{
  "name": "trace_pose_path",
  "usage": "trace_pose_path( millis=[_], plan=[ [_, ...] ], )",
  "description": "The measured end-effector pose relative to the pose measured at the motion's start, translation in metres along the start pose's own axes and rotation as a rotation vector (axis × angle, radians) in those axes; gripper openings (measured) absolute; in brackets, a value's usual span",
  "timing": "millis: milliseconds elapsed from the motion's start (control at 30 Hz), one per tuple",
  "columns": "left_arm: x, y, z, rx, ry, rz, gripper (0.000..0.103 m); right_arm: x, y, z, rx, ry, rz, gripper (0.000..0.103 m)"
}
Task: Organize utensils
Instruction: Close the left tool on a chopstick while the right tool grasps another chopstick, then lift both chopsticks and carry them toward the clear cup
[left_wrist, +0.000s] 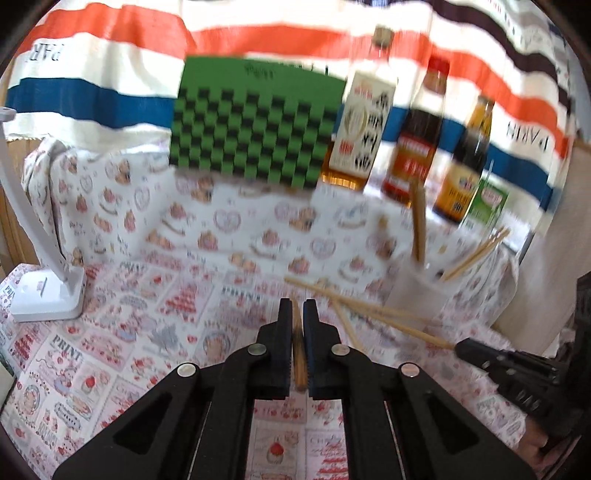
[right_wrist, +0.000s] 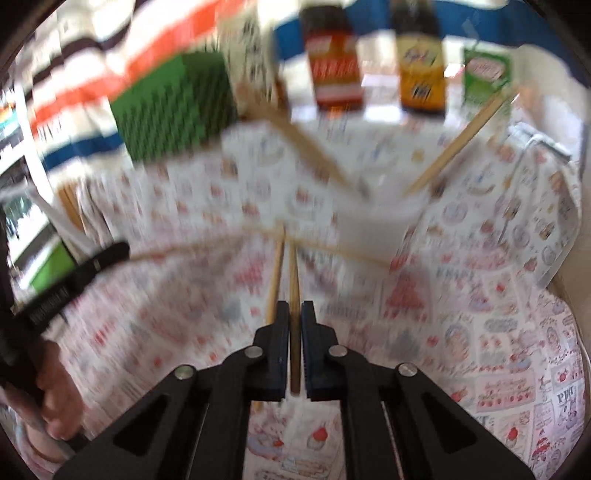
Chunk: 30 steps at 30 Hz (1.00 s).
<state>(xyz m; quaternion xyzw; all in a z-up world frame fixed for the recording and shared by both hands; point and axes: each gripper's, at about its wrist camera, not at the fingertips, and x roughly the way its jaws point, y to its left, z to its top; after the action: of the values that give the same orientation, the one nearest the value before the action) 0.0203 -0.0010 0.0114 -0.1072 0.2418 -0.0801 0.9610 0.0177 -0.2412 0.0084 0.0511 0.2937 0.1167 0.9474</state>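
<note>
My left gripper (left_wrist: 297, 307) is shut on a wooden chopstick (left_wrist: 299, 354) that runs back between its jaws. My right gripper (right_wrist: 295, 308) is shut on another chopstick (right_wrist: 294, 280); a second chopstick (right_wrist: 276, 273) lies just left of it. A white cup holder (left_wrist: 417, 288) stands at the right with several chopsticks (left_wrist: 418, 218) upright in it; it is blurred in the right wrist view (right_wrist: 373, 229). Loose chopsticks (left_wrist: 354, 302) lie on the patterned cloth beside the cup. The right gripper shows in the left wrist view (left_wrist: 460, 347) holding a chopstick's end.
A green checkered box (left_wrist: 255, 118) stands at the back. Sauce bottles (left_wrist: 417, 144) and a green carton (left_wrist: 485, 203) line the back right. A white lamp base (left_wrist: 48, 291) sits at the left. A striped cloth (left_wrist: 110, 66) hangs behind. The right wrist view is motion-blurred.
</note>
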Motion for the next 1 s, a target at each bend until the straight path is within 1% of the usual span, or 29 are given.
trace_pose_path(
  millis=[100,367,500,633,833,1000],
  plan=[
    [-0.011,0.004,0.003,-0.016,-0.053,-0.008,0.005,-0.019,0.000,0.005,0.008,-0.094,0.008,0.006],
    [-0.030,0.004,0.005,-0.013,-0.149,-0.021,0.005,-0.050,0.000,0.008,0.016,-0.248,0.045,0.006],
    [-0.035,0.005,0.006,-0.017,-0.173,-0.028,0.005,-0.064,0.000,0.009,0.016,-0.318,0.063,0.006],
    [-0.039,0.005,0.007,-0.014,-0.183,-0.038,0.004,-0.069,-0.001,0.009,0.017,-0.331,0.072,0.006],
    [-0.043,0.005,0.007,-0.011,-0.200,-0.041,0.004,-0.069,-0.002,0.010,0.022,-0.328,0.071,0.006],
    [-0.052,0.004,0.008,-0.003,-0.232,-0.050,0.004,-0.075,-0.001,0.008,0.017,-0.349,0.078,0.006]
  ],
)
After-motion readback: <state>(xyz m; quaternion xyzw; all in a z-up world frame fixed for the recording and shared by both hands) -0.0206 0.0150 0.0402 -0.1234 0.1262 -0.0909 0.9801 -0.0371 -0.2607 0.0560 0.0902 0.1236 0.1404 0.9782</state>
